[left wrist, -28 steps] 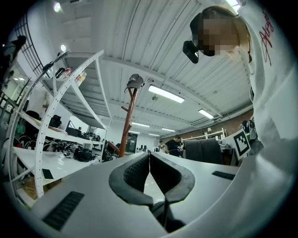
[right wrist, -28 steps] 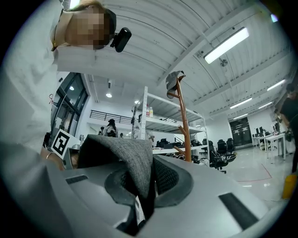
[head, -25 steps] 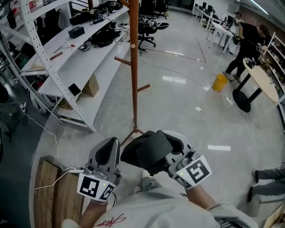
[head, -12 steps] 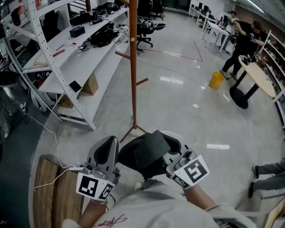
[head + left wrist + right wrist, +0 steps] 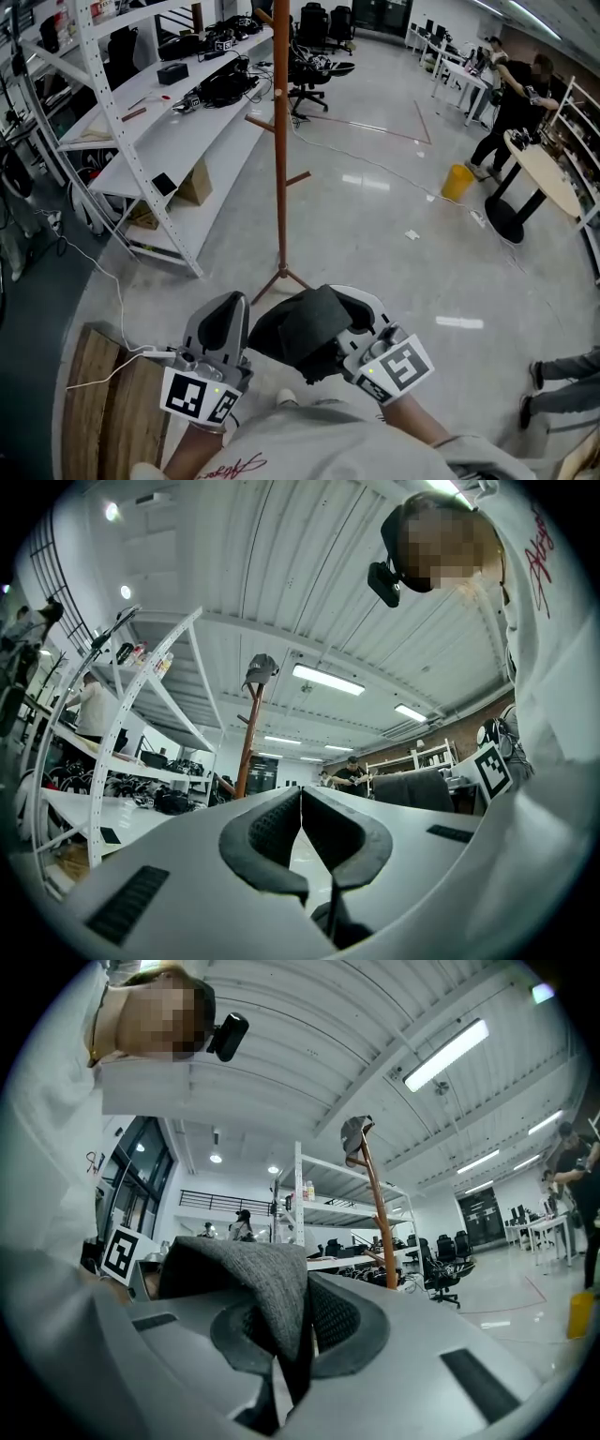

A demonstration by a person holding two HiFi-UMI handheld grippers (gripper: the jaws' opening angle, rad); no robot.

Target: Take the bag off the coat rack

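Note:
The brown wooden coat rack stands on the floor ahead of me, its pegs bare in the head view. A dark grey fabric bag is bunched low in front of my body, away from the rack. My right gripper is shut on it. In the right gripper view the grey cloth is pinched between the pads and drapes over the left jaw. My left gripper sits just left of the bag, shut, with its pads together and nothing between them. A cap hangs on the rack's top.
White shelving with cables and gear runs along the left. A wooden pallet lies at lower left. A yellow bucket, a round table and people are at the right. Cables cross the shiny floor.
Both grippers have held almost still, the bag staying in the right one. The head view has tipped up slightly, so more of the room shows.

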